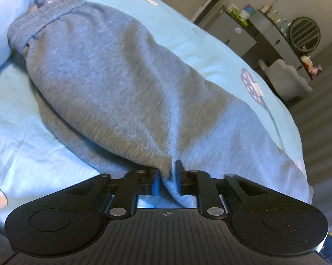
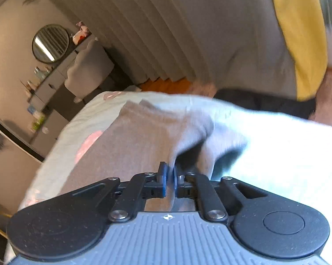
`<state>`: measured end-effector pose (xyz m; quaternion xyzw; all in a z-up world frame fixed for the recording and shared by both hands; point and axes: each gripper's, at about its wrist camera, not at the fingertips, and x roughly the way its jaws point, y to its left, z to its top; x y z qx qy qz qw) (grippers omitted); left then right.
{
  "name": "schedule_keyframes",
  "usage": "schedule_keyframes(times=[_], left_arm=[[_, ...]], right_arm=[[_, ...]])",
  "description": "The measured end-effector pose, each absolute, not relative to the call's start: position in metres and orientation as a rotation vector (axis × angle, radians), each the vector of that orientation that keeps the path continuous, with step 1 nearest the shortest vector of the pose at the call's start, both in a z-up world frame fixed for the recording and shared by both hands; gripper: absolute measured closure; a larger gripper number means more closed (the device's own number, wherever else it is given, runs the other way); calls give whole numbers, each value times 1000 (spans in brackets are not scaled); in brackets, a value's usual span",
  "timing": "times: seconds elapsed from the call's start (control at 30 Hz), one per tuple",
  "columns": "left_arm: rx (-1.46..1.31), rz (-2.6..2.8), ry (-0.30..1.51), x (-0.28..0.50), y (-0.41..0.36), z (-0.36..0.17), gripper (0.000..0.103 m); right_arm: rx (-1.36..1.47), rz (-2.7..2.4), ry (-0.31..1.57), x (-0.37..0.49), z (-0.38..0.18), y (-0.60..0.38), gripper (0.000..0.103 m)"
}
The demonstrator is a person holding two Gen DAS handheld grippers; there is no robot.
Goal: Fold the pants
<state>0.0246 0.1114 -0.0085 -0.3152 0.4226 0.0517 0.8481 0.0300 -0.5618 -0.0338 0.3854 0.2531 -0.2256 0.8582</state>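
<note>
Grey sweatpants [image 1: 121,84] lie on a light blue bed sheet [image 1: 188,33], their waistband at the far upper left. My left gripper [image 1: 168,172] is shut on a fold of the grey pants fabric close to the camera. In the right wrist view the same grey pants [image 2: 139,141] stretch away over the bed [image 2: 287,154], and my right gripper [image 2: 170,176] is shut on a bunched edge of the fabric, which lifts up from the sheet.
A white pillow [image 1: 0,22] lies at the far left of the bed. A dresser with a round mirror [image 1: 305,33] and a grey chair [image 1: 285,77] stand beyond the bed edge. The person in a grey and yellow top [image 2: 265,44] stands close on the right.
</note>
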Motion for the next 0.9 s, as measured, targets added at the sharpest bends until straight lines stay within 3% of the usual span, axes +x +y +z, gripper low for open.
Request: schedule_keyframes(times=[0.1, 0.33, 0.47, 0.5, 0.53, 0.57, 0.6, 0.63, 0.9], left_arm=[[-628, 103, 895, 25, 110, -8, 74], [-611, 106, 911, 20, 101, -19, 70], [-582, 97, 925, 29, 93, -21, 66], [-570, 90, 933, 30, 91, -22, 66], [-553, 81, 938, 32, 89, -23, 68], [-531, 77, 945, 34, 86, -23, 72], [-512, 82, 953, 35, 84, -24, 82], [-495, 88, 958, 36, 83, -23, 85], [-517, 76, 933, 26, 87, -11, 93]], right_arm=[[859, -483, 523, 29, -44, -566, 84], [980, -416, 455, 31, -61, -574, 82], [987, -411, 489, 46, -64, -575, 70], [975, -405, 501, 50, -63, -574, 72], [946, -413, 510, 53, -60, -571, 81], [873, -439, 520, 57, -54, -565, 99], [806, -466, 524, 57, -47, -560, 98], [745, -472, 523, 57, -41, -555, 98], [421, -505, 524, 44, -13, -531, 99]])
